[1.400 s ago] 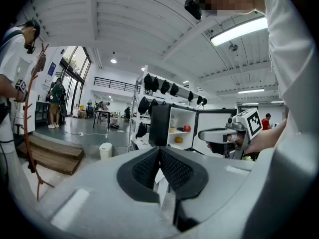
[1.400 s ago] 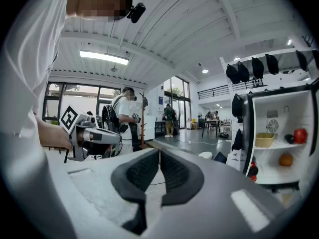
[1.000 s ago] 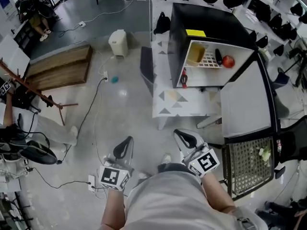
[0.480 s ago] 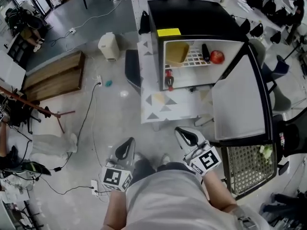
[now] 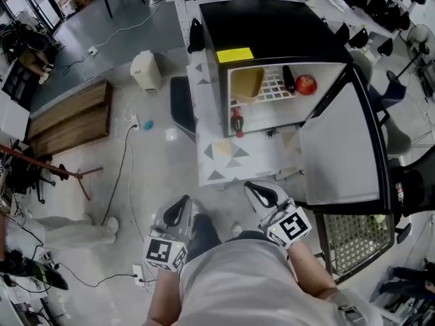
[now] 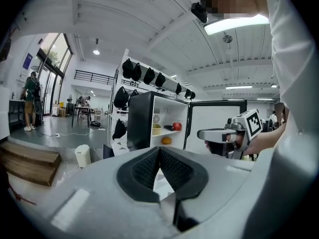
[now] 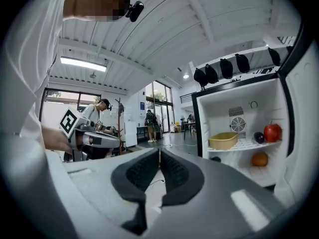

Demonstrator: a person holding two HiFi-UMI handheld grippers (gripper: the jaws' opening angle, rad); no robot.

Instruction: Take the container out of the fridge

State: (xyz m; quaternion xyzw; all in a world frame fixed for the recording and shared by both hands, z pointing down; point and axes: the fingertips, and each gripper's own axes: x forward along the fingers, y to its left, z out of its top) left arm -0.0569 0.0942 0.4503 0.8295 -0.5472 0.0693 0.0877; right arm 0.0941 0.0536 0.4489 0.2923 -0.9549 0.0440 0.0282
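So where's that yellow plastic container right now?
In the head view, the yellow plastic container sits at the left of the wire shelf inside the open black fridge, beside a dark vegetable and red apple.

You are holding the right gripper (image 7: 159, 154) at the bottom centre of the frame, with its two black jaws pressing together. On the right side the fridge (image 7: 224, 108) is standing open, and the yellow container (image 7: 223, 140) is sitting on its wire shelf, well apart from the jaws. Further right on that shelf a dark fruit (image 7: 258, 137) and a red apple (image 7: 272, 132) are lying side by side, and an orange (image 7: 259, 159) is resting below them. At the left edge your other hand (image 7: 54, 139) is gripping the left gripper (image 7: 112, 141).
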